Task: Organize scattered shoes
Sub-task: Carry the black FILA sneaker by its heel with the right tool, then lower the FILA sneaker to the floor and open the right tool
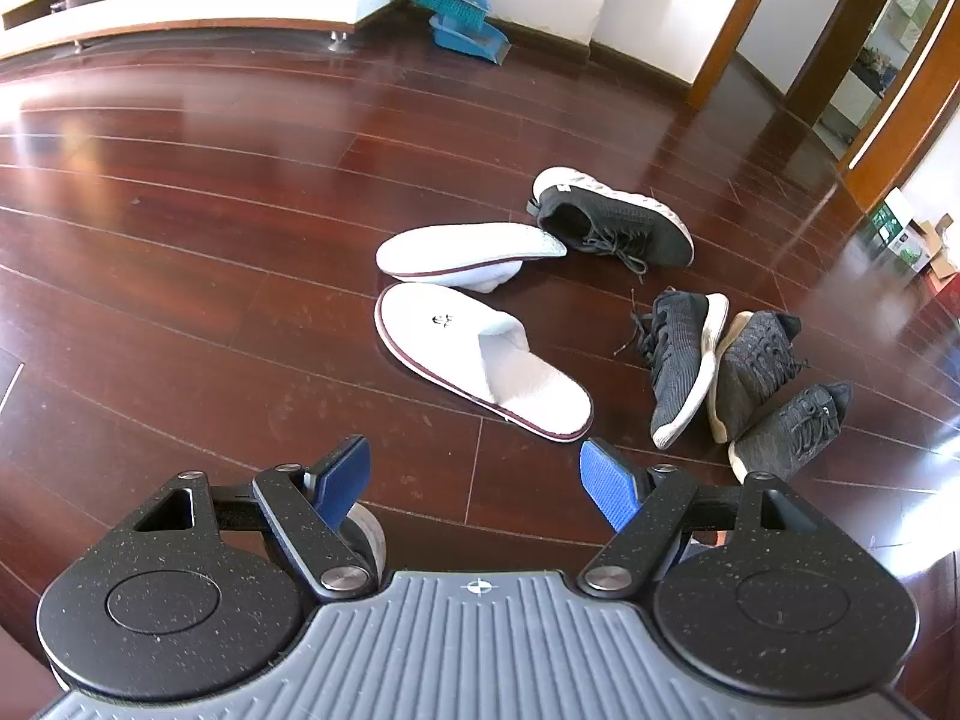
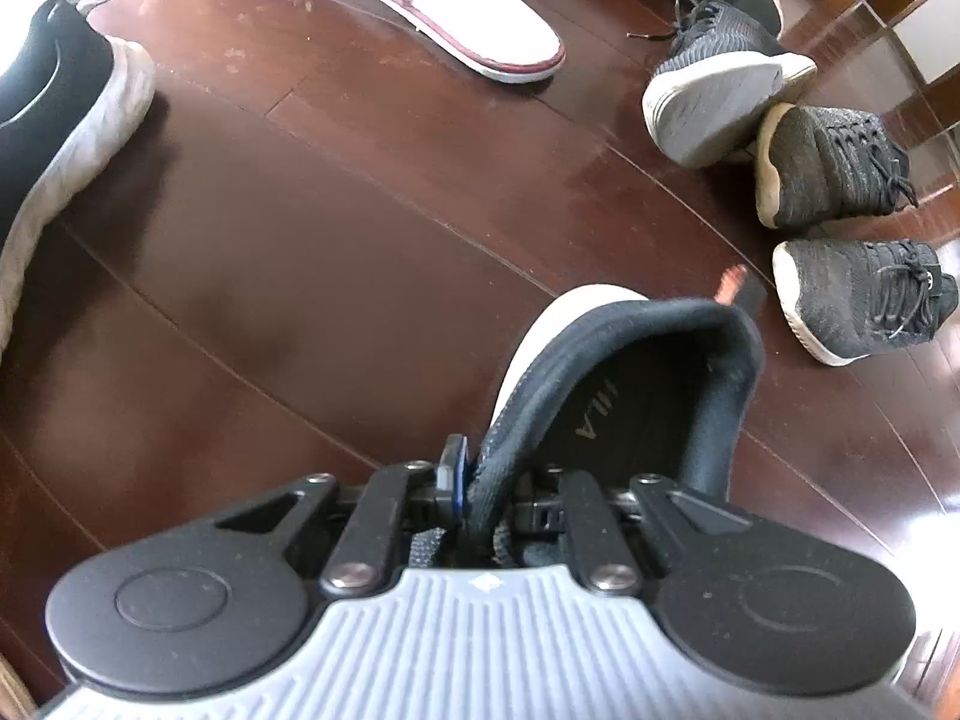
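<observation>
Right hand-held gripper point(image 2: 480, 480) pinching a black sneaker's point(image 2: 630, 384) collar — long axis running away toward the heel; left hand-held gripper point(image 1: 474, 480) spread.

— Underfoot? Dark red wooden floor point(image 1: 210, 228), glossy planks, glare at the far left.

— And lying on it? White slipper point(image 1: 480, 360) upright; second white slipper point(image 1: 468, 252) just beyond, tipped on its side. Black sneaker point(image 1: 618, 219) touching that one's toe. To the right, three grey knit sneakers point(image 1: 750, 372) bunched together, one rolled over with sole showing point(image 2: 714, 102).

— Anything else? Black shoe with white sole point(image 2: 54, 120) at the left edge of the right wrist view. Blue dustpan and brush point(image 1: 462, 18) against the far wall.
</observation>
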The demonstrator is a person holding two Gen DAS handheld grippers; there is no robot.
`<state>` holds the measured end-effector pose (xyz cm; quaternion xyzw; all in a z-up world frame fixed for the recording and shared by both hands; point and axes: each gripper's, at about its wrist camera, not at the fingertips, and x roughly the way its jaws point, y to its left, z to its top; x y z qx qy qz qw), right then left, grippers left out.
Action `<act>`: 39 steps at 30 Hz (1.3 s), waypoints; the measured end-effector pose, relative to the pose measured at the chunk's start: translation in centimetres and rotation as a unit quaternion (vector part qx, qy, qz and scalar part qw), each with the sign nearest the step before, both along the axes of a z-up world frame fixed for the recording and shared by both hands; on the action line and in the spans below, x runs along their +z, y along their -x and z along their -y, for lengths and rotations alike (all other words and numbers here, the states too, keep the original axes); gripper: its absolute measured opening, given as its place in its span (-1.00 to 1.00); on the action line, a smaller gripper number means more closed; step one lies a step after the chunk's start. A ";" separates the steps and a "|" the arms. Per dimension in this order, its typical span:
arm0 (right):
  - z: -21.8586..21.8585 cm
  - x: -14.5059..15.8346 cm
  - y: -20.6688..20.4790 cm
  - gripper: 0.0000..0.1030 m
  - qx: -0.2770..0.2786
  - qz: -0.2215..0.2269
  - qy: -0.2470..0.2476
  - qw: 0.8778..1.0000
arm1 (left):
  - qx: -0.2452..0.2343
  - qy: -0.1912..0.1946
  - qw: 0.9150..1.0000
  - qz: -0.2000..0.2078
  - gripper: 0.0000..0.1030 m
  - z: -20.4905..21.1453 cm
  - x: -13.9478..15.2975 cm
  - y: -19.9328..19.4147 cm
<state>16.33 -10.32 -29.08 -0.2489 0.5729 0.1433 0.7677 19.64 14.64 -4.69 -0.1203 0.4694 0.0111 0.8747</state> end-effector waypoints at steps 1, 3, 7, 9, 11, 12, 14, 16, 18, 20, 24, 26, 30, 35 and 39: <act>0.2 0.0 0.2 -0.76 0.005 -0.003 -0.003 1.000 | -0.001 -0.001 1.000 0.000 0.59 0.1 0.0 0.0; 0.3 0.0 0.8 -0.76 0.024 -0.001 -0.002 1.000 | -0.002 0.000 1.000 0.000 0.59 0.3 0.0 -0.1; 0.5 0.0 1.3 -0.76 0.024 0.004 -0.005 1.000 | -0.005 0.000 1.000 0.002 0.59 0.7 0.1 -0.1; 0.4 -0.1 1.3 -0.76 0.020 0.006 0.004 1.000 | -0.005 -0.001 1.000 0.003 0.59 0.8 0.2 -0.1; 0.4 -0.2 1.2 -0.76 0.020 0.006 0.011 1.000 | -0.005 -0.001 1.000 0.003 0.59 0.9 0.3 -0.1; 0.4 -0.2 1.1 -0.76 0.020 0.005 0.012 1.000 | -0.005 -0.001 1.000 0.003 0.59 0.9 0.3 -0.1; 0.7 -0.2 1.1 -0.76 0.023 0.000 0.007 1.000 | -0.007 -0.001 1.000 0.003 0.59 1.1 0.2 -0.2; 0.8 -0.1 1.2 -0.76 0.031 -0.003 0.007 0.999 | -0.009 -0.001 1.000 0.002 0.59 1.2 0.1 -0.2; 0.9 -0.2 1.5 -0.76 0.043 -0.003 0.012 0.999 | -0.011 -0.001 1.000 0.001 0.59 1.3 0.0 -0.3; 1.0 -0.2 1.7 -0.76 0.050 -0.002 0.015 0.999 | -0.011 -0.001 1.000 0.001 0.59 1.4 0.0 -0.3; 1.3 -0.3 1.8 -0.76 0.049 -0.002 0.019 0.999 | -0.012 0.000 1.000 0.001 0.59 1.6 0.1 -0.3; 1.4 -0.3 1.7 -0.76 0.045 0.000 0.020 0.999 | -0.014 -0.001 1.000 0.000 0.59 1.8 0.0 -0.4; 2.4 0.2 1.5 -0.64 0.003 0.005 -0.019 1.000 | -0.020 -0.005 1.000 -0.004 0.59 2.4 -0.2 -0.5; 4.6 3.2 1.1 -0.33 -0.058 0.021 -0.094 0.994 | -0.027 -0.004 1.000 -0.005 0.59 3.5 -0.1 -0.6; 6.7 7.0 0.9 -0.31 -0.090 0.040 -0.136 0.986 | -0.027 0.022 0.999 -0.002 0.59 4.6 0.8 -0.8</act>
